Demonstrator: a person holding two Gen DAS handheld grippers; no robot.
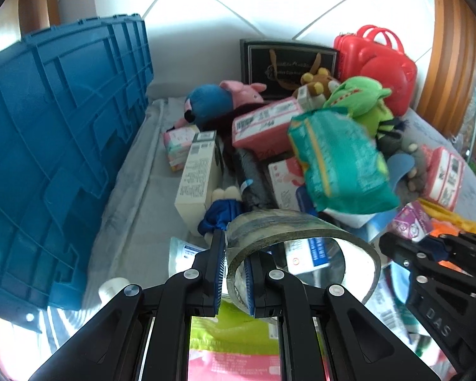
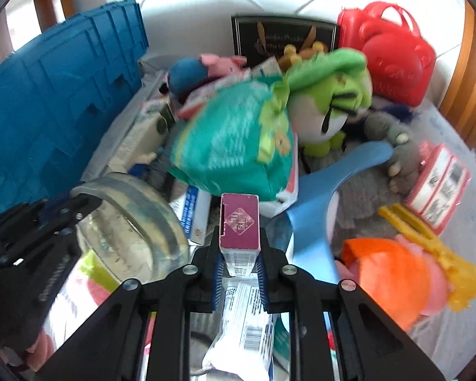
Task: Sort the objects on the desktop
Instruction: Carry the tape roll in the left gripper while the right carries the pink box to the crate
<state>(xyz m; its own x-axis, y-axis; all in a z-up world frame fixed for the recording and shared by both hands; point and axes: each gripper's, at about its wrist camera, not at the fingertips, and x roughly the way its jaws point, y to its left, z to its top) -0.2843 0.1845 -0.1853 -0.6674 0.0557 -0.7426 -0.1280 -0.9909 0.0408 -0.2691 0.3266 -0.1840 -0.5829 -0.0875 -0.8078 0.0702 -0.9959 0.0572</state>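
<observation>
Left wrist view: left gripper (image 1: 233, 273) pinches the tape roll's (image 1: 301, 231) wall, centre frame; right gripper (image 1: 393, 247), lettered "DAS", at 4 o'clock. Right wrist view: right gripper (image 2: 238, 270) clamps the maroon box (image 2: 239, 227), centre; label print unreadable.

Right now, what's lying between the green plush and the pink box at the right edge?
A grey plush, holding a blue scoop's handle; right wrist view.

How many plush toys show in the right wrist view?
4 at least: blue plush and pink plush at rear, green plush centre, grey plush to its right. Others may be buried.
</observation>
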